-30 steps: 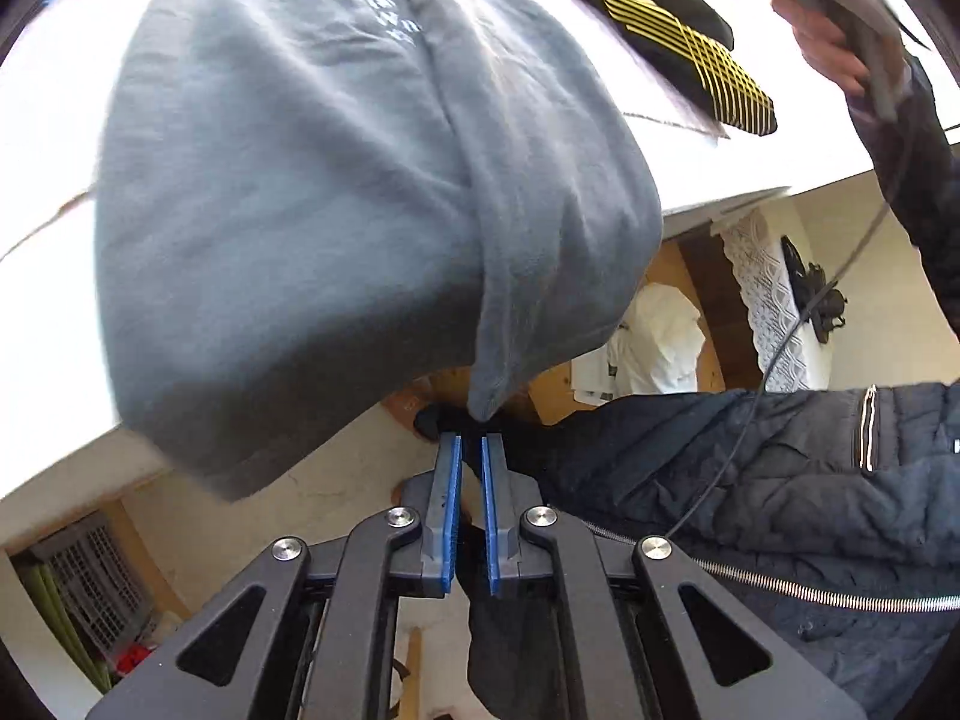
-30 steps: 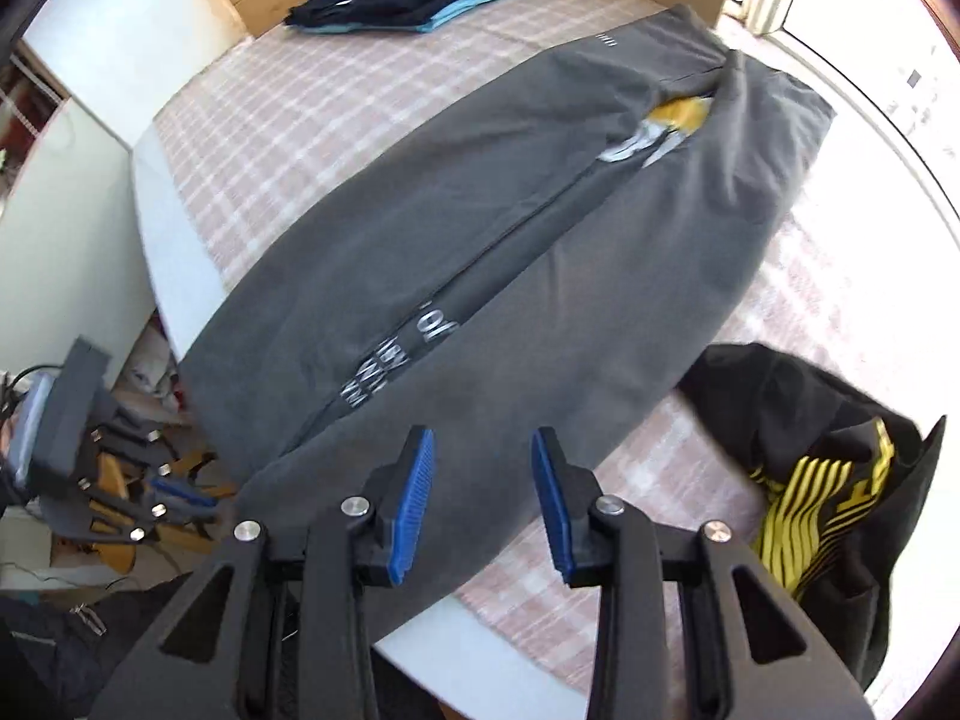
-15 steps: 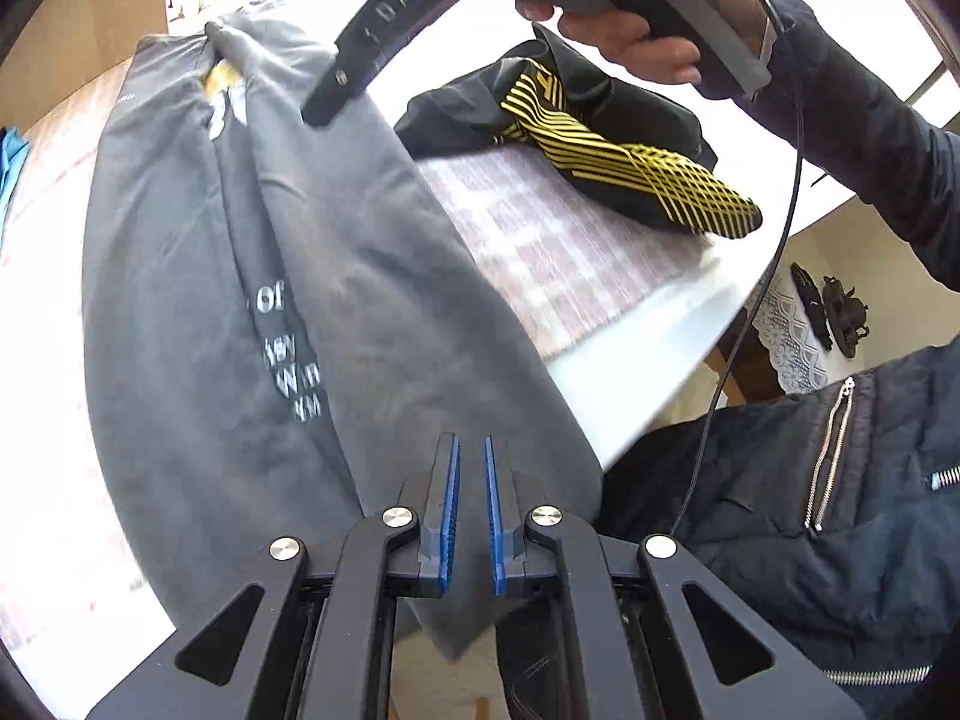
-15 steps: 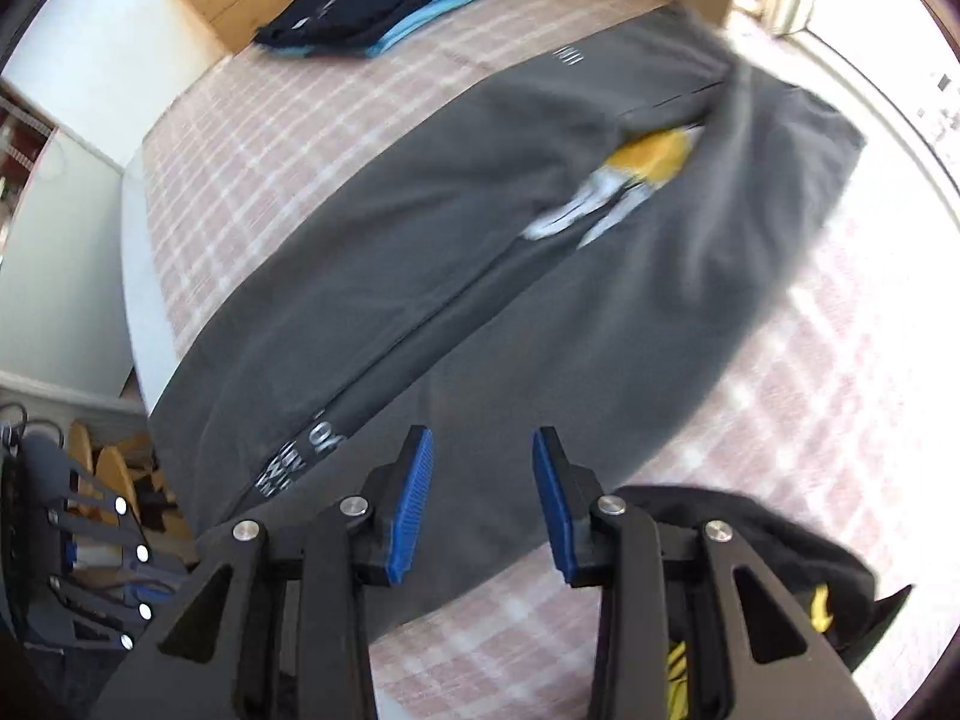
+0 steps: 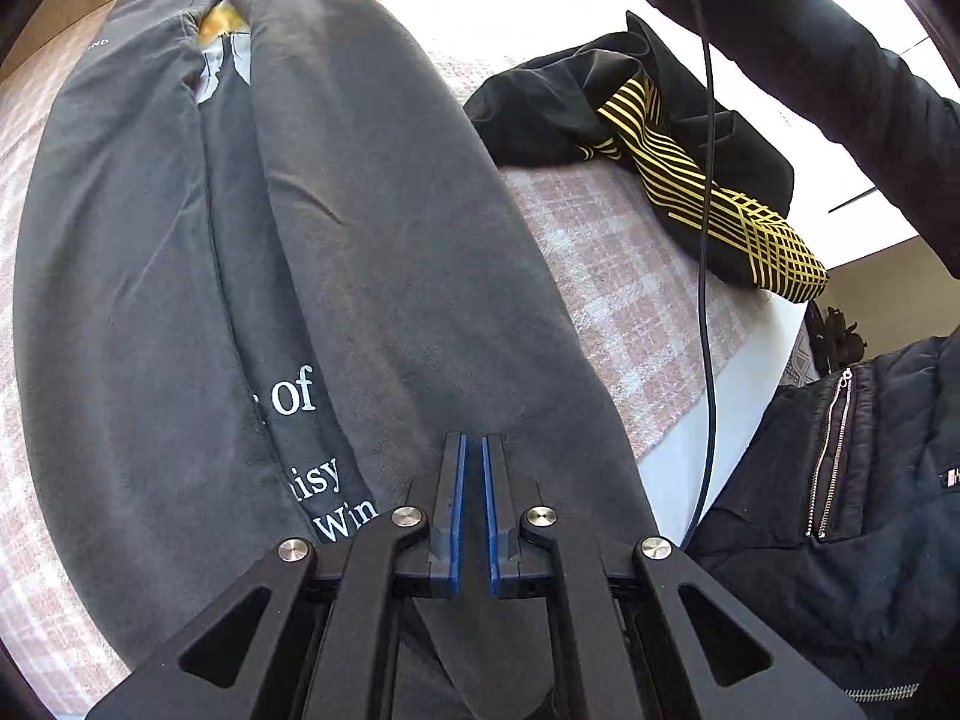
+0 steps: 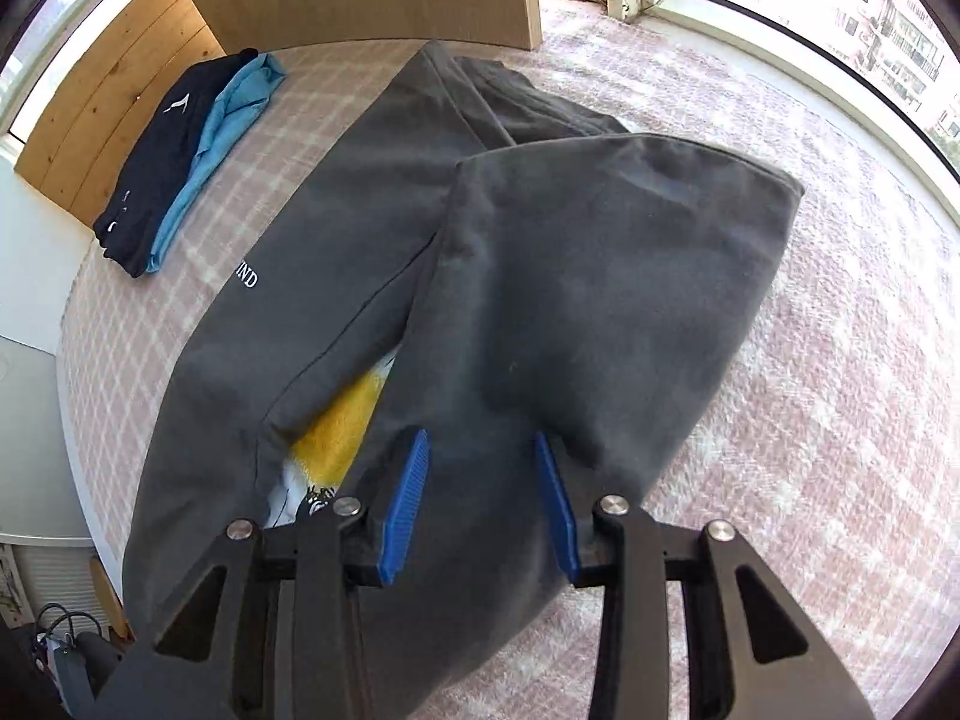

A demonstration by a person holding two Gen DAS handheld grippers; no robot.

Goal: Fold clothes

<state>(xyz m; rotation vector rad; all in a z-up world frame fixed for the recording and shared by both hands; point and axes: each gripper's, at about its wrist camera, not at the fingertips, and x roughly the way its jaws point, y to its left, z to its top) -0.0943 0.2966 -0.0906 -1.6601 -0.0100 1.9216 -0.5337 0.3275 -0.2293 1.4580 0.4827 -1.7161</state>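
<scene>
Reading "of", "Win" and "IND" in white on grey sweatshirt [image 5: 384, 276]

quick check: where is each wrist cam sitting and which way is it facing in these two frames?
Left wrist: on the left gripper, pointing steeply down along the grey garment at its near end; jacket sleeve and the far right gripper show.
Right wrist: on the right gripper, jaws apart, pointing down over the garment's other end, towards the folded stack and window.
Shared: the same grey garment, its yellow print and the checked cover.
</scene>
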